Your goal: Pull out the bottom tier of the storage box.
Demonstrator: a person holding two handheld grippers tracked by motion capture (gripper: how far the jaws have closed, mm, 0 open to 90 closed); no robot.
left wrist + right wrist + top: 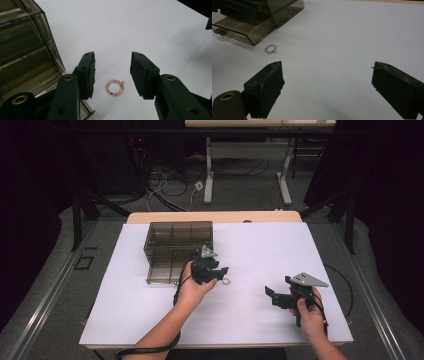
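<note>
- The big table with its white sheet (pixel 260 255) takes up most of the room in front of me.
- A smoky see-through plastic box with little compartments (pixel 177 249) sits toward the far left of the sheet, with its drawer pulled out toward the person.
- The black left gripper (pixel 216 274) is down low, just beside the open drawer. Its two jaws stand apart with a gap between them, and nothing touches the pads.
- The black right gripper (pixel 274 295) waits well apart on the right side. Its jaws are wide apart and hold nothing.
- The tiny ring of pink beads with a few gold ones (pixel 115 87) lies flat on the white sheet, near the corner of the drawer and right between the left jaws.
- I think the step now is picking up the ring. To do it well, keep the ring in the middle of the gap, bring the tips down to the sheet, then squeeze slowly so the beads do not pop out sideways.
</note>
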